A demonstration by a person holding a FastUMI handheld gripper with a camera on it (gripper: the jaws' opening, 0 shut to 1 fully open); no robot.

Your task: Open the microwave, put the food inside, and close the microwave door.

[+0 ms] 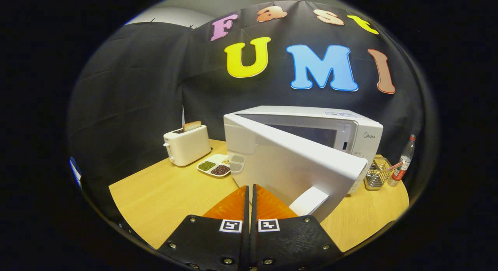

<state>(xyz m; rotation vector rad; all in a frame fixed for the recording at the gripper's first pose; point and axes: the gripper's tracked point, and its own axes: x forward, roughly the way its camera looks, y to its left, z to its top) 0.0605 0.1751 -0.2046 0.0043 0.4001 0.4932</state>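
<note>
A white microwave (350, 131) stands on the wooden table (163, 197), its white door (291, 166) swung partly open toward me. My gripper (249, 188) is shut with its fingers pressed together, nothing between them, the tips touching or nearly touching the outer face of the door near its lower edge. The oven's inside is mostly hidden behind the door. A divided white plate (214, 165) with green and dark beans lies on the table left of the microwave, beyond the fingers.
A white toaster (187, 145) with a slice of bread sticking up stands at the back left. Right of the microwave are a wire basket (376, 174) and a clear bottle (404, 161) with a red cap. The table's front edge curves near the fingers.
</note>
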